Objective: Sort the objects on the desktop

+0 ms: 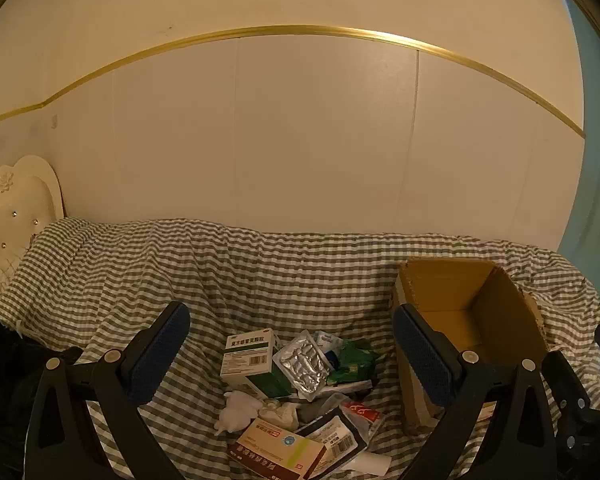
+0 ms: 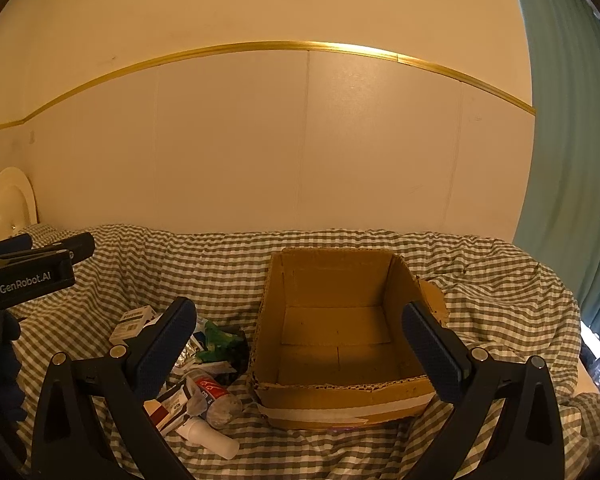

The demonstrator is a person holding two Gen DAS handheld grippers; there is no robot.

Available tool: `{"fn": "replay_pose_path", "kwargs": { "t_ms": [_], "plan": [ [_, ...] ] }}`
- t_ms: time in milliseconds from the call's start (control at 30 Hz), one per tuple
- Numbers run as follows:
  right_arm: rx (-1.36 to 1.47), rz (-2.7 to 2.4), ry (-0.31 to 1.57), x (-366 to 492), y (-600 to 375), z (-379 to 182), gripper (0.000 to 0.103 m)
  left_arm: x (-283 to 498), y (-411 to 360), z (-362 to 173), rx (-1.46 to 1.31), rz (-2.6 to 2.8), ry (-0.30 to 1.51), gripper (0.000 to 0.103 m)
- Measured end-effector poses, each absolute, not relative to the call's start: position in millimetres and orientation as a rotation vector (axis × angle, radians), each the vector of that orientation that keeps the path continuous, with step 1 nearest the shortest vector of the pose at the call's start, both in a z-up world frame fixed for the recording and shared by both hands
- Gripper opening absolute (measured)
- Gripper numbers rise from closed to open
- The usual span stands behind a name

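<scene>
The left gripper [image 1: 292, 344] hangs with its jaws spread wide and nothing between the pads, tilted down over a heap of small things on the checked cloth [image 1: 140, 272]. The right gripper [image 2: 300, 340] is likewise spread and grasps nothing, tilted down toward the open cardboard box [image 2: 396, 394]. From the left wrist, the heap shows in detail: a green-and-white medicine box [image 1: 249, 354] lying flat with its barcode face up, a silver blister pack [image 1: 305, 365] leaning on it, green sachets [image 1: 354, 364] to their right, crumpled white tissue [image 1: 236, 412] in front, and an orange-and-white carton [image 1: 278, 450] nearest the camera, its long axis running from lower right to upper left. The right wrist view alone shows the whole inside of the box, which is bare, plus a crushed bottle with a red label [image 2: 214, 396] and a white tube [image 2: 208, 438] lying slantwise, cap end toward the box. The box sits just right of the heap
</scene>
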State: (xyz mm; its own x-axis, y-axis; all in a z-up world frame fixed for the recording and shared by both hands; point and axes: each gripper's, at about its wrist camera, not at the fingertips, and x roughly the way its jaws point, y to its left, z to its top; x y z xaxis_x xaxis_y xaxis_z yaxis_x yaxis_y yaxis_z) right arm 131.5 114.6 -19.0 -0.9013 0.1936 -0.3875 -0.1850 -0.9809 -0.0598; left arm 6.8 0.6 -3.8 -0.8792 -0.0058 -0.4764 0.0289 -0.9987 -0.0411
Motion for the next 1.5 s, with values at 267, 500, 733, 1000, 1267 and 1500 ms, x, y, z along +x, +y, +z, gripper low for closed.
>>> {"fn": "replay_pose_path", "kwargs": {
  "t_ms": [267,500,733,1000,1267,1500],
  "plan": [
    [-0.585,2.881,-0.012,131.3,116.9,-19.9,0.103,5.2,2.1,-7.4,0.788,-3.015,0.049,0.103],
    [-0.581,2.877,-0.018,131.0,117.5,-21.8,0.103,6.0,1.3,-10.1,0.804,-3.016,0.067,0.103],
    [-0.579,2.873,-0.003,130.6,120.5,-20.6,0.103,5.7,2.4,-12.3,0.803,-3.019,0.069,0.103],
    [-0.571,2.865,-0.010,131.4,121.9,-21.5,0.103,5.6,2.4,-13.3,0.798,-3.014,0.074,0.103],
    [-0.583,2.887,0.008,131.6,122.0,-21.3,0.103,4.2,0.0,-14.3,0.811,-3.010,0.059,0.103],
    [-0.563,2.898,0.006,133.9,121.9,-18.9,0.103,8.2,-3.1,-7.6,0.806,-3.024,0.046,0.103]
  ]
}}
